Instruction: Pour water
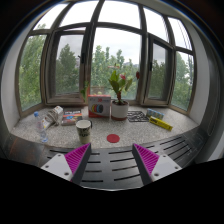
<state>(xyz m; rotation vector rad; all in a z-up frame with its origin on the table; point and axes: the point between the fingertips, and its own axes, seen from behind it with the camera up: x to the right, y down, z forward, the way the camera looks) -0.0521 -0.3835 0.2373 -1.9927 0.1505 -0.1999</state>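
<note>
In the gripper view, the gripper (113,160) points toward a stone windowsill (130,128) under a bay window (110,55). Its two fingers stand spread apart with nothing between them — released, holding nothing. Each finger carries one magenta pad (78,157), so two pads show, one on each inner face.

On the sill, beyond the fingers, one white cup (84,130) with a dark band stands upright, a little to the left of the gap between the fingers. Just to its right lies one small red disc (113,138), flat on the stone and apart from the cup. Further left, one clear plastic bottle (41,122) stands near the sill's end — whether it holds water cannot be told. Beside it lies a pile of crumpled packaging (62,116); its pieces are too small to count.

At the back of the sill, against the glass, stands one small box (99,105), and next to it one white pot of pink flowers (120,100). To the right lies one yellow object (160,123), lengthwise on the stone, with a patterned dark item (138,115) just behind it.

Trees show through the panes.
</note>
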